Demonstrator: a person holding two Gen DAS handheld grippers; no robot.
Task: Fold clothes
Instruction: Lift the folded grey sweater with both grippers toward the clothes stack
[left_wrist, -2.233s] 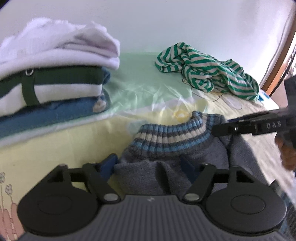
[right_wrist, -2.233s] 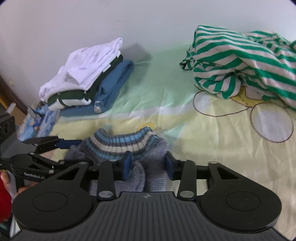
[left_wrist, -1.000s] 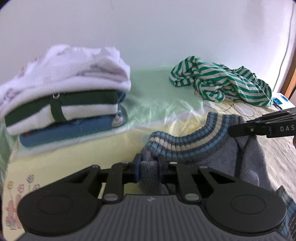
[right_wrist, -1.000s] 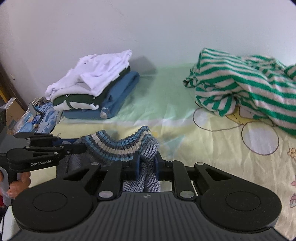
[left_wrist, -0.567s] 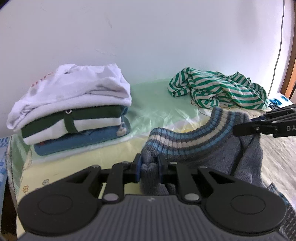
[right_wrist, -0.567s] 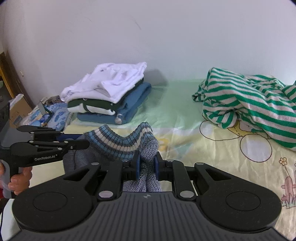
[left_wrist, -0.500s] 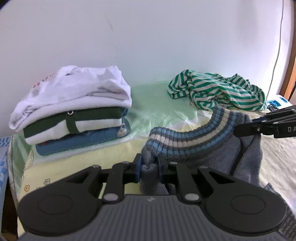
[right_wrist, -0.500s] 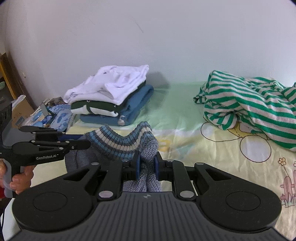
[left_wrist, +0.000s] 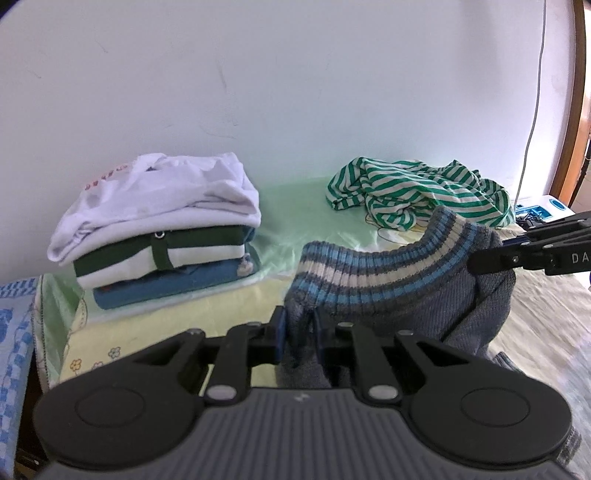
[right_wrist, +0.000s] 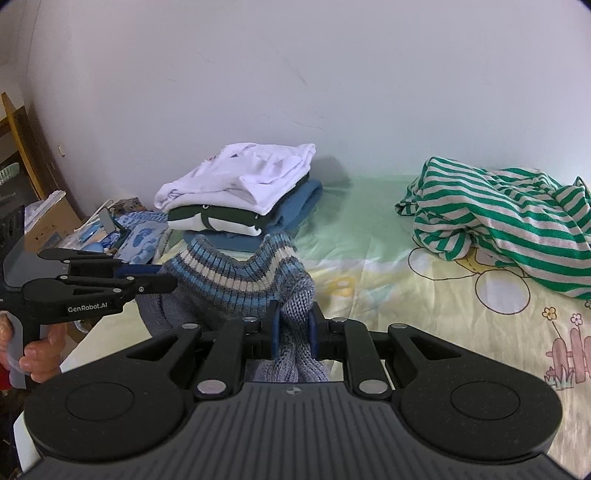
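1. A grey knitted sweater (left_wrist: 402, 299) is held off the bed (right_wrist: 424, 295) by two claws, each clamped on one end of its striped ribbed band (right_wrist: 236, 275).
2. The left claw (left_wrist: 298, 334) is narrowed onto a bunch of grey knit; the wool is seen squeezed between its blue pads, so the grip is judged firm.
3. The right claw (right_wrist: 291, 332) is likewise pinched shut on a thick fold of the knit, with fabric spilling below the pads toward six o'clock.
4. In the left wrist view the right claw enters from three o'clock, gripping the far end of the band; in the right wrist view the left claw enters from nine o'clock, with a hand (right_wrist: 40, 350) wrapped round its grip.
5. The band sags a little between the two grips, which suggests the sweater is being spread by its edge so that the body hangs free and can be laid flat for folding.
6. A stack of folded clothes (left_wrist: 162, 225) lies at ten o'clock against the wall: white on top, dark green and white in the middle, blue beneath. It is judged to be where finished items are put.
7. A crumpled green striped garment (right_wrist: 509, 221) lies at two o'clock on the bed, well apart from the sweater, and appears not yet folded.
8. The lower part of the sweater is hidden behind the claw bodies, so whether it touches the bed cannot be told.
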